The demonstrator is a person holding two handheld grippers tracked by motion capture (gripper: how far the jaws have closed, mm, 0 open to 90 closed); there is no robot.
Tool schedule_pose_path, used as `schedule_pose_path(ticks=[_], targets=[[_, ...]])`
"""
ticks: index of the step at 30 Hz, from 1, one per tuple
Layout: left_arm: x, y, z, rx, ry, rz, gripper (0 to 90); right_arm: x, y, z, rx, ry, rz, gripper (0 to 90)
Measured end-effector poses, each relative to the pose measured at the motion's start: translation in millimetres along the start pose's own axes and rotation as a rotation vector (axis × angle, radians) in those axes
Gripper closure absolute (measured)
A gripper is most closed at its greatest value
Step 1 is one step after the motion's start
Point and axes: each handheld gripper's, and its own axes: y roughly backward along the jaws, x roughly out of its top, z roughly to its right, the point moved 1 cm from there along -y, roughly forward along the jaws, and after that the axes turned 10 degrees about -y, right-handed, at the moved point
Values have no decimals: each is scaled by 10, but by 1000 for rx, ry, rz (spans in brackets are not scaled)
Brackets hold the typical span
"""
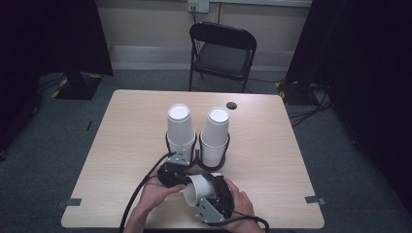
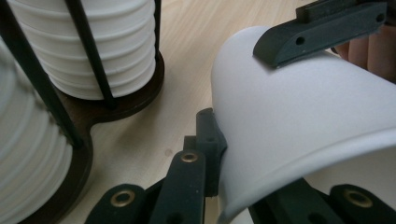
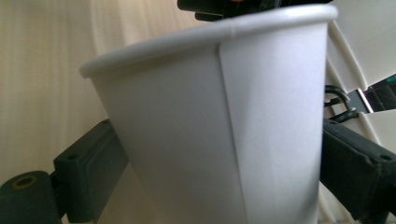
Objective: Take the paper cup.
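- At the lower centre of the high view, a single white paper cup (image 1: pixel 199 188) lies tipped on its side just above the pale wooden desk (image 1: pixel 272 160), held between both tongs.
- The right tongs (image 1: pixel 214 199) clamp its wall from either side; its long axis runs from lower left to upper right, mouth toward lower left.
- The left tongs (image 1: pixel 176 175) close on its rim.
- Two stacks of white paper cups (image 1: pixel 214 136) in a dark wire holder (image 1: pixel 197 156) stand just above, nearer the left tongs.

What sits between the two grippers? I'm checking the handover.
A single white paper cup, tipped on its side, lies between the left gripper and the right gripper in the high view.
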Motion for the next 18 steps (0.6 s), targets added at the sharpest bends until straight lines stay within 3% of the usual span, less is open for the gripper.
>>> schedule_pose_path(ticks=[7, 10, 13, 18], targets=[[24, -2, -3, -14, 0, -20, 862, 81, -66, -39, -3, 26, 11, 89], [34, -13, 1, -20, 24, -18, 860, 103, -83, -55, -8, 31, 18, 88], [57, -26, -2, -10, 33, -40, 855, 125, -101, -65, -15, 41, 14, 87], [69, -45, -2, -4, 45, -36, 849, 139, -115, -79, -30, 42, 13, 84]])
